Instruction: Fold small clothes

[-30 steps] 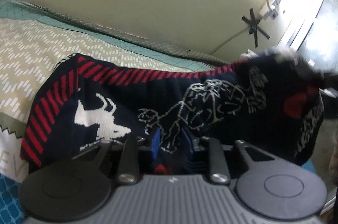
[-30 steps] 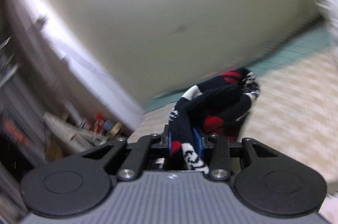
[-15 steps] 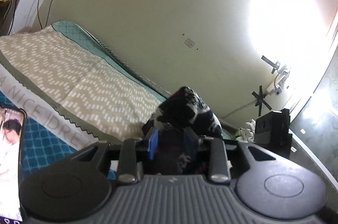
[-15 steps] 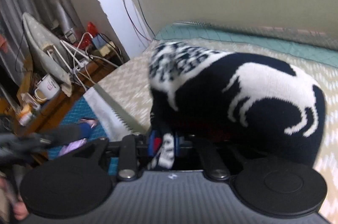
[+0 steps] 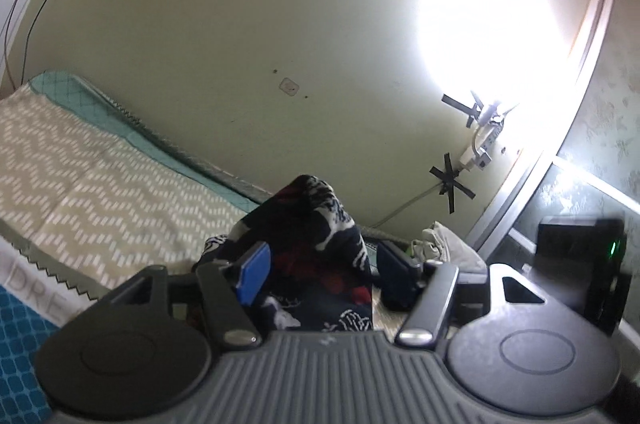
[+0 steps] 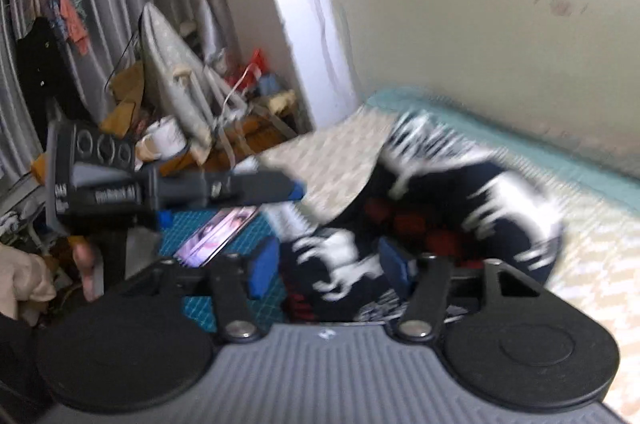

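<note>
1. Support surface: a bed (image 5: 60,85) with a teal quilted cover, its far edge running along a cream wall.
2. A beige chevron-patterned cloth (image 5: 100,191) lies flat over the teal cover, with a zigzag-cut border and partial lettering at 8 o'clock in the left wrist view.
3. A blue grid-patterned mat (image 6: 200,304) lies at the near edge.
4. A phone (image 6: 218,230) rests on this mat, screen lit, at 9 o'clock of the garment.
5. A dark knitted garment (image 6: 460,207) with white and red motifs lies bunched on the beige cloth.
6. A pale bundle (image 5: 444,244) sits at 3 o'clock of the garment; what it is cannot be told.

left gripper (image 5: 320,270) jaws opening, right gripper (image 6: 328,270) jaws opening
</note>
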`<action>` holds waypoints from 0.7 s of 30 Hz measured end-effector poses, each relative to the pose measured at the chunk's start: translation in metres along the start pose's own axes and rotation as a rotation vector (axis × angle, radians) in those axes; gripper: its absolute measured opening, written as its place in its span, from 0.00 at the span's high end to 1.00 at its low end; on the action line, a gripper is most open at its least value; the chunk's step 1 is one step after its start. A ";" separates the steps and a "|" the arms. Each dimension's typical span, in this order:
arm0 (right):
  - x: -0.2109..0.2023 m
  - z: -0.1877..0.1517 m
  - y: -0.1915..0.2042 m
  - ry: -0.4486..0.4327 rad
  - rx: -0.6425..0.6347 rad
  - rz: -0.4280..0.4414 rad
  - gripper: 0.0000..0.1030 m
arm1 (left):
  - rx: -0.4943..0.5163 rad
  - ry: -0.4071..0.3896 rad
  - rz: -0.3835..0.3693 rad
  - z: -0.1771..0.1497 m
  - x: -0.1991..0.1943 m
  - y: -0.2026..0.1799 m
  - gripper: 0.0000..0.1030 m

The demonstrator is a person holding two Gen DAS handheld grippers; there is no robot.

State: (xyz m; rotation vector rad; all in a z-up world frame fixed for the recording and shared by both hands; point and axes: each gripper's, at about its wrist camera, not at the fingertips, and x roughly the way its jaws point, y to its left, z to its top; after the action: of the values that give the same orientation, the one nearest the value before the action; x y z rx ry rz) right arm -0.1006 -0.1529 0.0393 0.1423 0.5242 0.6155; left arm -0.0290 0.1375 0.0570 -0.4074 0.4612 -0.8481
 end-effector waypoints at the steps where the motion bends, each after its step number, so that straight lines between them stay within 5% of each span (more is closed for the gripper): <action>1: -0.008 0.006 -0.006 -0.033 0.019 -0.020 0.70 | 0.015 0.007 0.012 -0.002 0.003 -0.002 0.43; 5: 0.014 0.030 -0.024 -0.054 0.044 -0.094 0.72 | 0.039 0.071 0.071 -0.015 0.018 -0.002 0.57; 10: 0.082 0.033 -0.046 0.120 0.039 -0.149 0.77 | 0.046 0.194 0.235 -0.032 0.040 0.013 0.84; 14: 0.133 0.012 -0.041 0.194 -0.100 -0.291 0.81 | 0.032 0.220 0.249 -0.037 0.039 0.018 0.84; 21: 0.112 0.011 -0.032 0.103 -0.063 -0.305 0.75 | 0.079 0.243 0.308 -0.037 0.043 0.004 0.82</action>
State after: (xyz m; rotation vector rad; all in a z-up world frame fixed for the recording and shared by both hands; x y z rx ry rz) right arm -0.0013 -0.1130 -0.0075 -0.0298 0.6111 0.3423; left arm -0.0216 0.1000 0.0142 -0.1537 0.6939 -0.6150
